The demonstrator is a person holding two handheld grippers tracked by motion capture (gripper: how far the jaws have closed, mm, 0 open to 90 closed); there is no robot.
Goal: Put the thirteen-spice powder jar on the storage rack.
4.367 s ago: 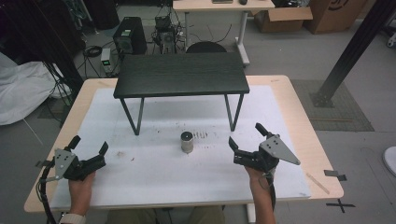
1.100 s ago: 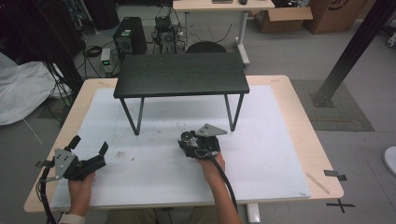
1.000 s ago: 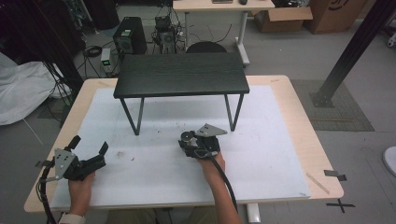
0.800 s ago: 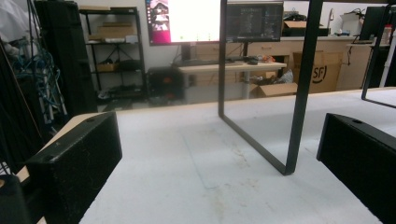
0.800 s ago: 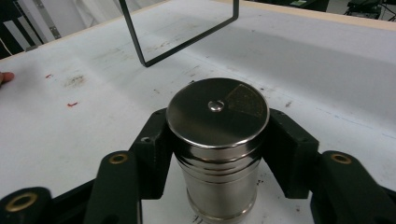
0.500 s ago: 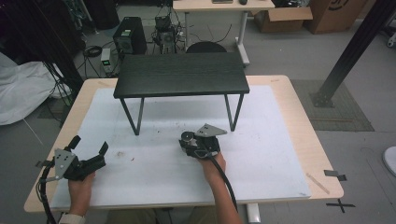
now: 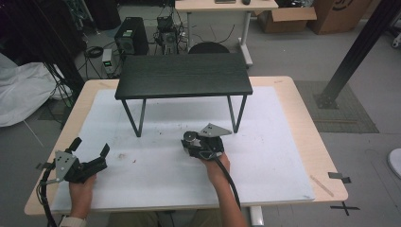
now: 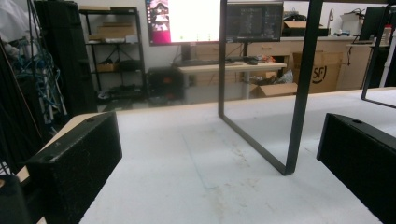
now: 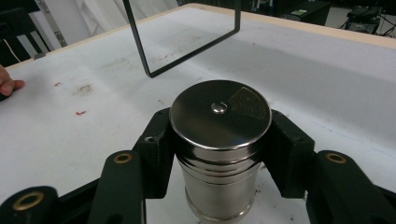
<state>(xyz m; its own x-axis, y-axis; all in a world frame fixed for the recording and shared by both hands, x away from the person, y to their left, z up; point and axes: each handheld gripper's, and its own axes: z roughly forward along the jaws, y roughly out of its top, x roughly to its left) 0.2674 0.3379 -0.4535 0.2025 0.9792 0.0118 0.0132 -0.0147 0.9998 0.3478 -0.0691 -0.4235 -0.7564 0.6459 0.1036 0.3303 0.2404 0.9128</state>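
— Where is the steel canister (image 9: 219, 149) sitting?
— Upright on the white mat, directly between the jaws of the right gripper (image 9: 219, 154). Both black jaws press against its sides just under the flat lid, so that gripper is clamped on it. In the high view the canister (image 7: 190, 138) shows at the gripper's (image 7: 201, 144) front tip, near the middle of the tabletop (image 7: 293, 142).
— What lies beyond it?
— Ahead of the right gripper stands the small black table (image 7: 183, 75); one of its thin metal leg frames (image 9: 184, 39) rises just past the canister.
— And the other hand?
— The left gripper (image 7: 87, 158) rests well off to the side, near the tabletop's front corner, its jaws spread wide with nothing between them. Straight ahead of it, another leg frame (image 8: 299, 88) stands on the mat.
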